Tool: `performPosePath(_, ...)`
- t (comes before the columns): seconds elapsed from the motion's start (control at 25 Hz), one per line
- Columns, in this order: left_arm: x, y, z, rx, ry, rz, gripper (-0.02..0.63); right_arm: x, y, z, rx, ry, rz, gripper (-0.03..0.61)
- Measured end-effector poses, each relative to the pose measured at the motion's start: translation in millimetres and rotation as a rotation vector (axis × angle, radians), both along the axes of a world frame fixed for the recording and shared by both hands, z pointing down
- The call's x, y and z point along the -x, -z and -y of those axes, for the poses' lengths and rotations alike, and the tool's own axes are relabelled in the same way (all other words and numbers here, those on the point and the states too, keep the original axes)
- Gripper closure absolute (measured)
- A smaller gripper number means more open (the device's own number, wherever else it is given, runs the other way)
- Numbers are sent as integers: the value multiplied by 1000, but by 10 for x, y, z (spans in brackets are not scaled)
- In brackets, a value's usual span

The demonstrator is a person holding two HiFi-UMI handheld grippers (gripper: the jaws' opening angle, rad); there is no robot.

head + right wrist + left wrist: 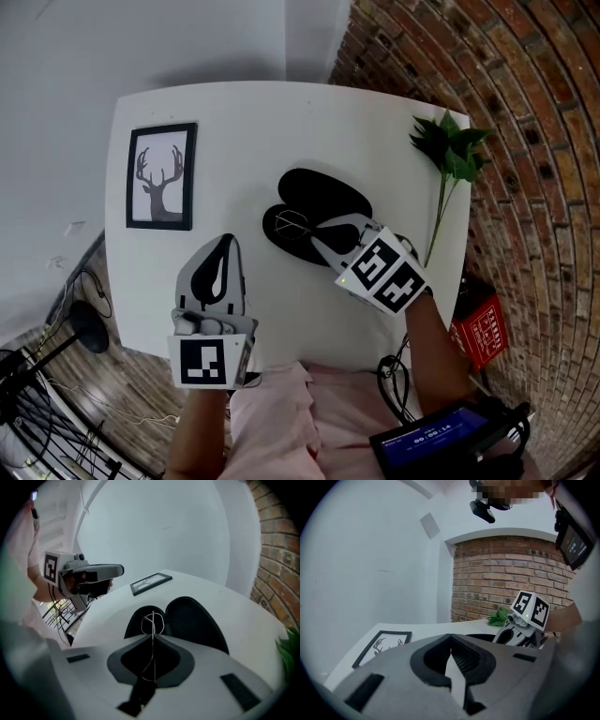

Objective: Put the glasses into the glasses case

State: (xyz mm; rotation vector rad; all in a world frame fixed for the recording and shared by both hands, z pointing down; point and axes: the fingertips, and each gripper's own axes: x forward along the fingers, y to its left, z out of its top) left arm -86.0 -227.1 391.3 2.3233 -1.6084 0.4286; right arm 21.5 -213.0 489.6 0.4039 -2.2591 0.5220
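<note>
The glasses (152, 620), a thin wire frame, hang above the near half of the open black glasses case (194, 620), just past the tip of the right claw (152, 637), whose jaws are clamped together on the wire. In the head view the glasses (292, 223) show at the frame's centre over the lower shell of the glasses case (323, 192), with the right claw (319, 234) reaching in from lower right. The case lies open, its two shells side by side, right of the middle of the white worktop (244, 122), well in from every edge. The left claw (225, 242) hovers at lower left near the worktop's front edge, its jaws (451, 639) pressed together at the tip with nothing between them. Bare worktop separates it from the case. A framed deer picture (162, 175) lies flat near the left edge, and a green plant sprig (450, 150) lies along the right edge beside the brick wall (534, 141).
</note>
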Motion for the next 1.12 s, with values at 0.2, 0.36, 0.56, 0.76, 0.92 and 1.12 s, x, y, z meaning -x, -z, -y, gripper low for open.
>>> performPosePath(0.2, 12, -2, -10, -2, -2, 8, 609, -7, 18, 20, -60, -6, -29, 545)
performPosePath(0.36, 18, -15, -18, 4, -1, 8, 609, 24, -7, 10, -88, 28, -59, 548)
performPosePath(0.56, 32, -22, -20, 8, 4, 3, 609, 37, 2, 26, -109, 37, -65, 564)
performPosePath(0.76, 30, -5, -30, 2, -3, 10, 609, 36, 91, 37, -25, -28, 35, 568)
performPosePath(0.92, 19, 8, -41, 4, 1, 4, 609, -6, 146, 88, -20, -54, 68, 568)
performPosePath(1.12, 1, 1, -53, 1, -8, 7, 609, 38, 128, 29, -26, -25, 49, 565)
